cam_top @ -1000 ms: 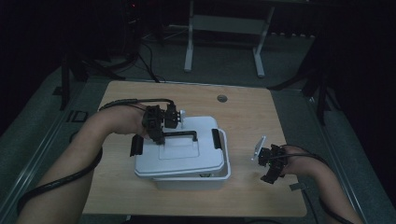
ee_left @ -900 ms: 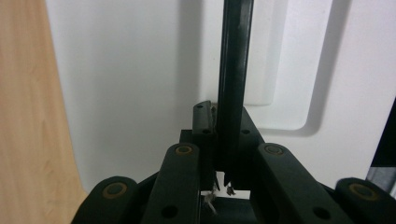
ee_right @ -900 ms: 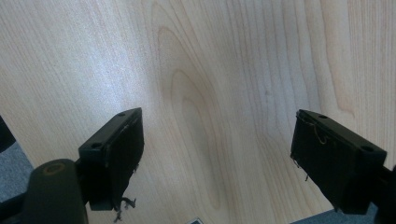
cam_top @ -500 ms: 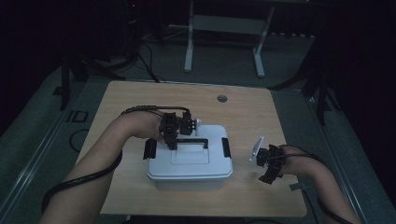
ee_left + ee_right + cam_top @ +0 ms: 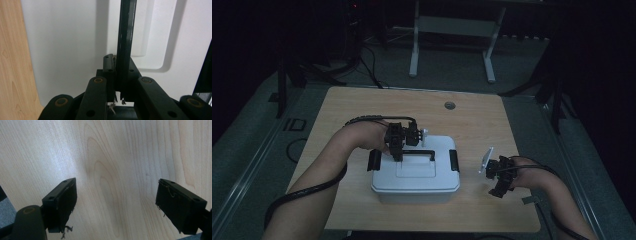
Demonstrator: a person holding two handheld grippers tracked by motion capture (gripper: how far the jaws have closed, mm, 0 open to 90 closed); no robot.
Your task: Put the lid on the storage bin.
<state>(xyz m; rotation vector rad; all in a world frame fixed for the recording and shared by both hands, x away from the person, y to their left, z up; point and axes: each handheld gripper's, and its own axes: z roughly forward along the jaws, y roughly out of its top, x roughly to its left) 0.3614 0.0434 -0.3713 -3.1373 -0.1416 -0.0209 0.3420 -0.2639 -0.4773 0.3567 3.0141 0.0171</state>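
A white plastic box (image 5: 417, 180) with a lid (image 5: 62, 50) and black side latches (image 5: 454, 160) sits at the middle of the wooden table (image 5: 362, 107). My left gripper (image 5: 398, 150) hangs over the lid's left part, shut on the thin black carry handle (image 5: 419, 151). In the left gripper view the handle (image 5: 126, 37) runs straight up from between the closed jaws of the left gripper (image 5: 117, 72). To the right of the box, my right gripper (image 5: 499, 180) is open over bare wood. The right gripper (image 5: 116, 205) has nothing between its fingers.
A round grommet (image 5: 450, 105) sits near the table's far edge. A metal stand (image 5: 452, 30) is on the floor beyond the table. The table's edge lies just right of the right hand, and bare tabletop (image 5: 112, 157) lies under it.
My left gripper has sunk and shifted right with the handle in it. The box top, tilted before, now lies level. The right gripper has kept still.
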